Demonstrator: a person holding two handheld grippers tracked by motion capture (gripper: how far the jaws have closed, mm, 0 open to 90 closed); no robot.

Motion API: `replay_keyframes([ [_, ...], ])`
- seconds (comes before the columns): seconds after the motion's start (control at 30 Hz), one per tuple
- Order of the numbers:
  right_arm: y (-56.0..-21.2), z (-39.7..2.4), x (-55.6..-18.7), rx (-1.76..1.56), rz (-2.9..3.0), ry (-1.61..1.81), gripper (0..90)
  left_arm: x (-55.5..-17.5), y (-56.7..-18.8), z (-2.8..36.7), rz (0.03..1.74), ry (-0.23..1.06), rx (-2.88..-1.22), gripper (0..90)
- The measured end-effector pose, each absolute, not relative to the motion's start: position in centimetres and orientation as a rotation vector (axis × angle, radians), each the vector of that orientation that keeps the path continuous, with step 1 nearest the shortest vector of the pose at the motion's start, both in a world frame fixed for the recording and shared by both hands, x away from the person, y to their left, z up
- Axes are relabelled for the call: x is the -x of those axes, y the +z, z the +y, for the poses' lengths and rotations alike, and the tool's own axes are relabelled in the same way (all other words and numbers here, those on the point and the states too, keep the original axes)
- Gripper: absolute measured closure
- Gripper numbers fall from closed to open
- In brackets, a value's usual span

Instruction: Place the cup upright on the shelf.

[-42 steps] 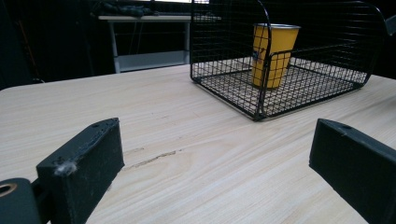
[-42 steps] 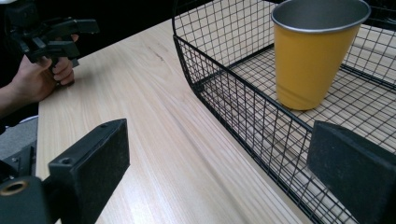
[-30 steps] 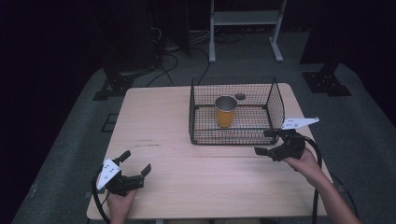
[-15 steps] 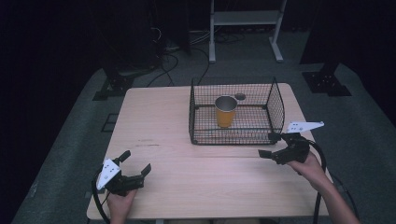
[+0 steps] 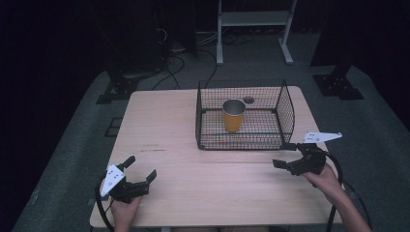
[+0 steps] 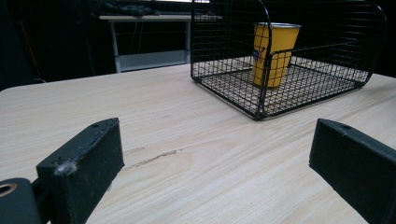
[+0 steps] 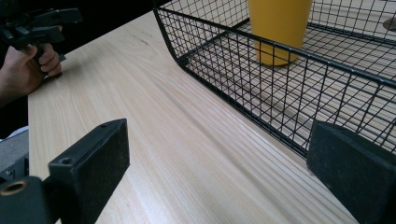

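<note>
Yellow cup [image 5: 233, 116] (silvery inside), black wire basket [image 5: 285, 108].

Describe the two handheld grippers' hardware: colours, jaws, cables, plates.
Both are black with two blocky black jaws. The left gripper carries a white plate with small dark marks on top; the right gripper has a pale three-cornered plate with dots. A black cable loops from each. The forearms show no sleeves.

A light wooden table [image 5: 174, 130] carries a black wire basket [image 5: 286, 113].
</note>
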State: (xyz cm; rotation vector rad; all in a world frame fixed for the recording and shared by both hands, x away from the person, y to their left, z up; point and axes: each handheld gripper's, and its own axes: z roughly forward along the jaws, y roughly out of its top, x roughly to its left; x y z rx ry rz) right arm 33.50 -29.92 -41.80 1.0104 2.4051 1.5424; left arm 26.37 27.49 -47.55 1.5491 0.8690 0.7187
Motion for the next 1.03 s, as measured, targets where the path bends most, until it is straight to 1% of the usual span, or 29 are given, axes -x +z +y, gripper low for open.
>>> replay_keyframes([
  [0.6,-43.1,-31.6,-31.7,-1.066,2.363,1.561,5.3,-26.4,-47.5,27.5,0.871,0.721,-1.546,2.3],
  [1.03,-45.7,-33.0,-28.0,-1.128,2.318,1.593,5.3,-26.4,-47.5,27.4,0.875,0.732,-1.556,2.3],
])
